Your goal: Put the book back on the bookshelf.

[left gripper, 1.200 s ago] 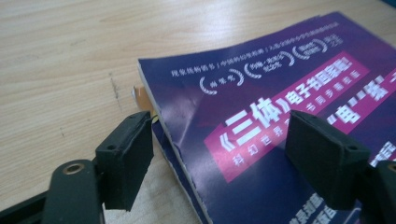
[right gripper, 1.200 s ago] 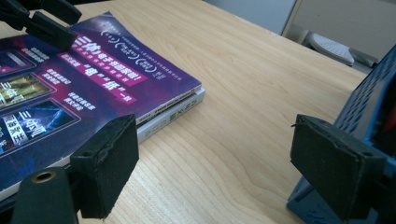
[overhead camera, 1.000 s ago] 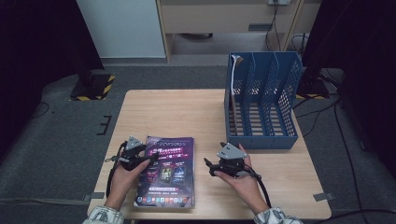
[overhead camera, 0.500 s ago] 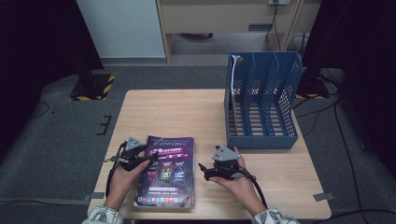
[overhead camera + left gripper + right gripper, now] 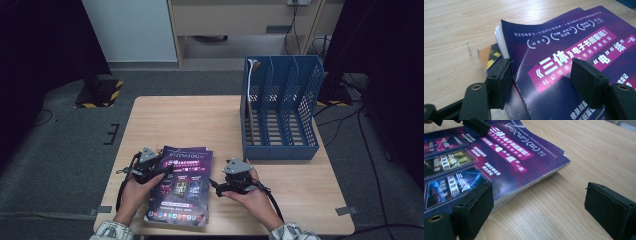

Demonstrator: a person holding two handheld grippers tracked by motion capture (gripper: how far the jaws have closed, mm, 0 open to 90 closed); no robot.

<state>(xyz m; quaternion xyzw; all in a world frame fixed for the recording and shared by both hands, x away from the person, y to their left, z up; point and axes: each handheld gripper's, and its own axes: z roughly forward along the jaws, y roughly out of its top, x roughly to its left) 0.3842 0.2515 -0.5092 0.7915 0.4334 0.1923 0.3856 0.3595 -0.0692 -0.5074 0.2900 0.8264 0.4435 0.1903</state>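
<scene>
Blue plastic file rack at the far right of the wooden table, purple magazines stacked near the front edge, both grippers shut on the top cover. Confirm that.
Wrong on the grippers. In both gripper views the jaws stand wide apart: the left gripper straddles the top purple magazine, the right gripper sits beside it. The blue plastic file rack and wooden table are as stated.

A light wooden surface (image 5: 185,120) carries a purple magazine stack (image 5: 182,187) near its front and a blue file rack (image 5: 280,107) at right.
</scene>
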